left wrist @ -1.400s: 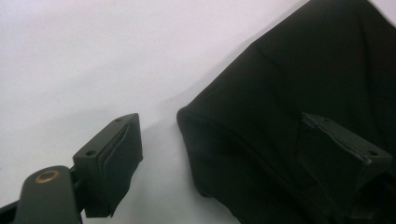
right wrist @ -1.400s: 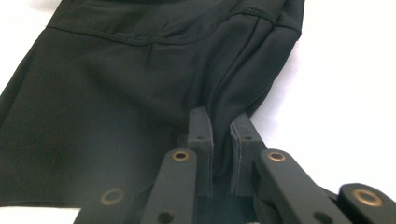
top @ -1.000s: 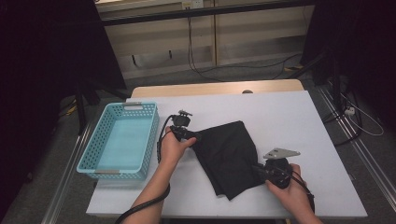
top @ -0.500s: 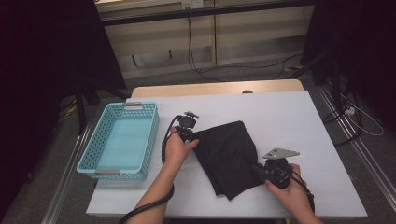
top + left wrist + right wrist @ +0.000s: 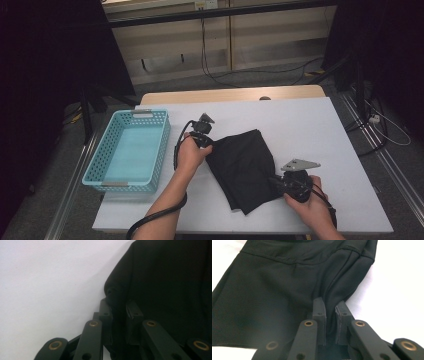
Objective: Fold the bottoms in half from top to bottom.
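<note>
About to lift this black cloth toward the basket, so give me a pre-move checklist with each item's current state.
1. Left gripper on the black cloth: ok; its jaws have just been closing and now pinch a corner fold.
2. Right gripper clamped on the cloth's near edge: ok.
3. Cloth folded flat on the table: ok.
4. Blue basket upright, holding nothing: ok.
5. Table between cloth and basket bare: ok.
6. Grip firm enough to lift: cannot tell.
</note>
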`<state>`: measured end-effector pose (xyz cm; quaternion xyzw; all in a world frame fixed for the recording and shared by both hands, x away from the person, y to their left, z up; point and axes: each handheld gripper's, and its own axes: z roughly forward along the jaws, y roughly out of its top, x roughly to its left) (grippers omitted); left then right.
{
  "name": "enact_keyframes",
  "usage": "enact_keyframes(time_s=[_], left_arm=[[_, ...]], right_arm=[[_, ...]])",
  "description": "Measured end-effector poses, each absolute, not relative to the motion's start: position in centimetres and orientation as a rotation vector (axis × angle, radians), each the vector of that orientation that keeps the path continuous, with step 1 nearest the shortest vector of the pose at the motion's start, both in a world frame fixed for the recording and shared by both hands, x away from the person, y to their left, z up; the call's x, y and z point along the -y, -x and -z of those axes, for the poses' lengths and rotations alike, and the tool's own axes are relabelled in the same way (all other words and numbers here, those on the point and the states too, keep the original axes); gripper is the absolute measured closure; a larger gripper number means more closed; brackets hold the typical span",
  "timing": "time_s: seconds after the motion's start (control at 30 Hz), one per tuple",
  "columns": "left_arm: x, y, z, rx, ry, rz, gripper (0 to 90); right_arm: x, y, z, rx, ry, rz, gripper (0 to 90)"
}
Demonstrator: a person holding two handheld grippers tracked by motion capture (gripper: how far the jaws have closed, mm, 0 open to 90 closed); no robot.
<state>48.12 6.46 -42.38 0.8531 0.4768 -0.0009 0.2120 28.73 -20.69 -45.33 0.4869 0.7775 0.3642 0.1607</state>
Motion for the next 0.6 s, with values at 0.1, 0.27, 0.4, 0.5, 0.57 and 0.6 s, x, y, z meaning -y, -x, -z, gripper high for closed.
enact_keyframes(time_s=[0.1, 0.27, 0.4, 0.5, 0.57, 0.6], left_arm=[[-6.7, -48.7, 41.5, -1.334, -2.392, 0.017, 78.8], [-6.7, -49.3, 40.4, -1.336, -2.448, 0.046, 79.5], [-6.6, -49.8, 39.7, -1.353, -2.469, 0.071, 79.8], [-6.4, -50.2, 39.1, -1.355, -2.505, 0.085, 79.9], [-6.3, -50.4, 38.6, -1.359, -2.533, 0.09, 79.9], [-6.3, -50.5, 38.3, -1.366, -2.539, 0.093, 79.9]], right_arm=[[20.5, -28.6, 45.2, -2.223, -1.375, -1.054, 81.4], [20.1, -28.6, 44.9, -2.23, -1.363, -1.068, 81.6], [20.0, -28.6, 44.8, -2.227, -1.373, -1.077, 81.7], [20.0, -28.6, 44.6, -2.225, -1.369, -1.087, 81.7], [20.0, -28.6, 44.4, -2.22, -1.36, -1.094, 81.7], [19.9, -28.6, 44.2, -2.217, -1.361, -1.102, 81.8]])
